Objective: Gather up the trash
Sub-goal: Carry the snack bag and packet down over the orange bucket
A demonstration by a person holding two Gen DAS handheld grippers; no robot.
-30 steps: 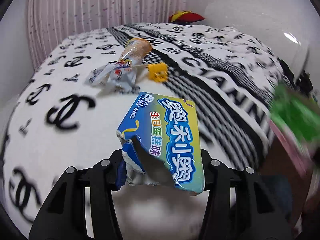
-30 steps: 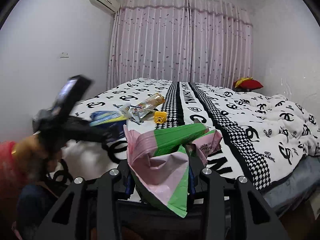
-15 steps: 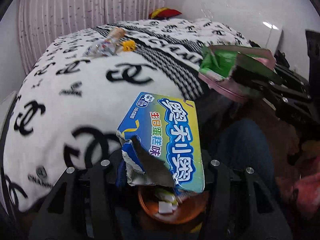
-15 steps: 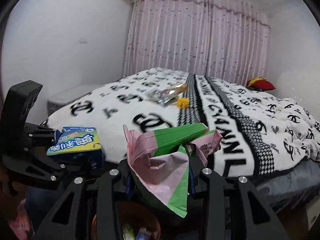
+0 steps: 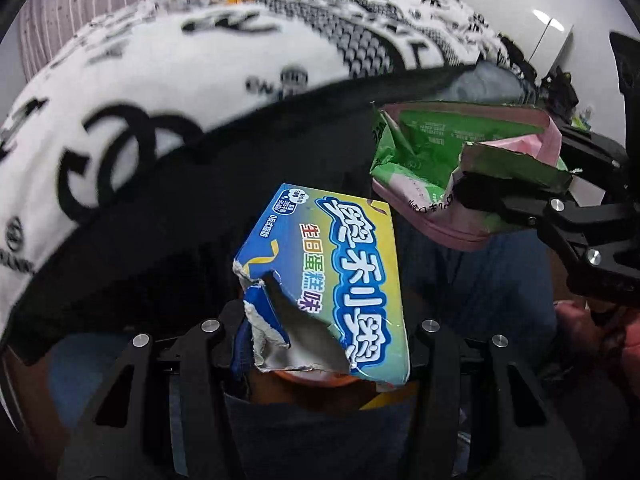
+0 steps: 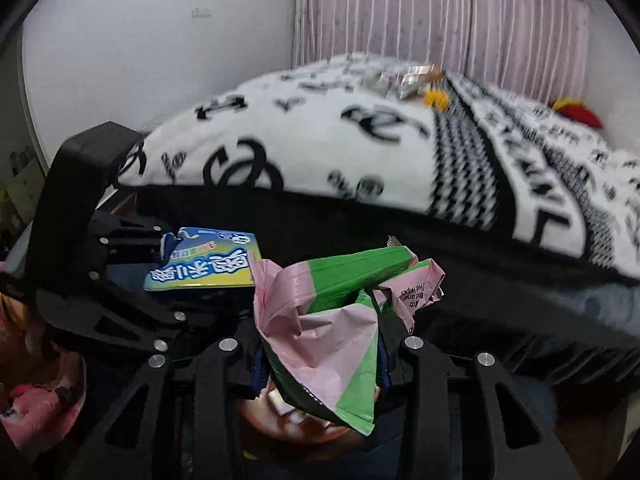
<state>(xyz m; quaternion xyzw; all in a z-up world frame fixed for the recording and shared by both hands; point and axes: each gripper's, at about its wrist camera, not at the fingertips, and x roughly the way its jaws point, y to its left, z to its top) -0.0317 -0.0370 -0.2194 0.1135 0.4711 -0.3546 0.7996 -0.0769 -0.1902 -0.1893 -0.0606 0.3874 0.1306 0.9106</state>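
My left gripper [image 5: 324, 336] is shut on a torn blue snack box [image 5: 336, 276], which sticks up and forward between its fingers. My right gripper [image 6: 320, 360] is shut on a crumpled pink and green wet-wipes packet [image 6: 332, 320]. The two grippers hang side by side off the foot of the bed. In the left wrist view the right gripper [image 5: 500, 192] and its packet [image 5: 440, 148] sit upper right. The right wrist view has the box [image 6: 204, 268] at left. An orange bin [image 5: 312, 380] lies directly below, mostly hidden by the box; its rim [image 6: 296, 420] shows under the packet.
The bed's black and white blanket [image 6: 320, 140] fills the background, with a dark edge [image 6: 440, 232] close ahead. A clear wrapper [image 6: 412, 78] and a yellow piece [image 6: 436, 98] lie far up the bed. Blue-jeaned legs [image 5: 500, 280] are beside the bin.
Both grippers have drawn back from over the bed and sunk past its edge, tilting downward. The orange bin has come into view beneath them. Both grips are unchanged.
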